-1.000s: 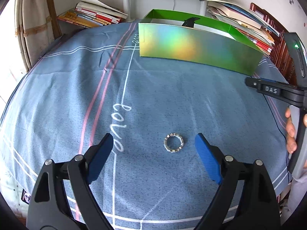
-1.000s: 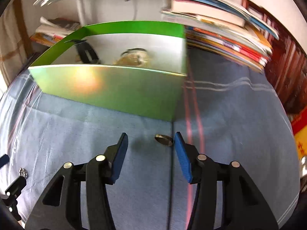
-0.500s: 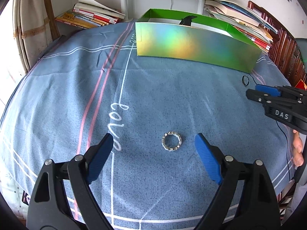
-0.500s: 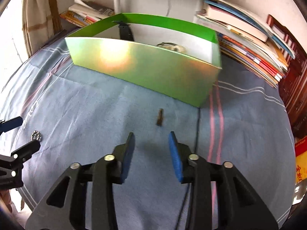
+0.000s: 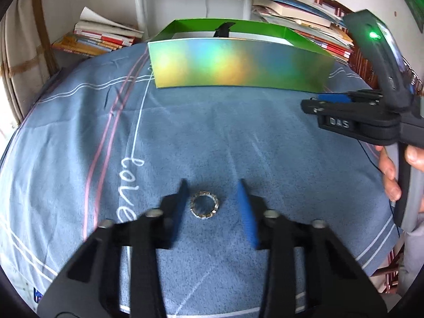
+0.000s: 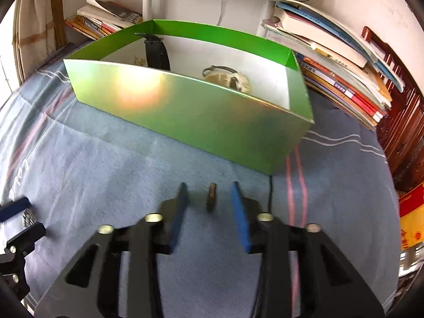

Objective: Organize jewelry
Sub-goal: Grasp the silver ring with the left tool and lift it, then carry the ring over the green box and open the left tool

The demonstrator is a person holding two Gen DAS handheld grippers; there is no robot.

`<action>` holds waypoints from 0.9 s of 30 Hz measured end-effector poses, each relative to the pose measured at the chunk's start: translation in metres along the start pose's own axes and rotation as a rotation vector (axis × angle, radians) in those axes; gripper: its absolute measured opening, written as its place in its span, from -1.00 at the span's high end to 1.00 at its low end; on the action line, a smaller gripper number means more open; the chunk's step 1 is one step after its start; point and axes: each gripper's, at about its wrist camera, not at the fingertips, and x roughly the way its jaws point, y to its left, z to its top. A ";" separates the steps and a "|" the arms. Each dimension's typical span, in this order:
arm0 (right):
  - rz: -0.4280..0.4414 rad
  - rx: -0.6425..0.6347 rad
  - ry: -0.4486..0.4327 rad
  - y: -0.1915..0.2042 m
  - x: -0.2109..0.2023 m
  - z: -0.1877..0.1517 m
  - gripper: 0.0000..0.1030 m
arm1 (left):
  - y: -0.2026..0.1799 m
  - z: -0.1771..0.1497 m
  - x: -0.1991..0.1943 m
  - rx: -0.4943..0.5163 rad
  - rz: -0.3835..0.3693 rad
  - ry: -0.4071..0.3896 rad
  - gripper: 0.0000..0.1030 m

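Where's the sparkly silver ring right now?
In the left wrist view, the sparkly silver ring lies flat on the blue cloth between the closing left gripper's jaws, nearer the left-hand one.

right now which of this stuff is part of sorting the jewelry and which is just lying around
Part of the job:
- silver ring, between the closing left gripper
- dark ring, between the closing right gripper
- green box, already holding a watch strap

Just lying about:
- book stacks
- blue bedspread
- black cable
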 end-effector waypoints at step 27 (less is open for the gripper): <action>0.037 0.135 -0.252 -0.041 -0.089 0.085 0.90 | 0.027 0.165 -0.037 0.000 -0.028 -0.201 0.62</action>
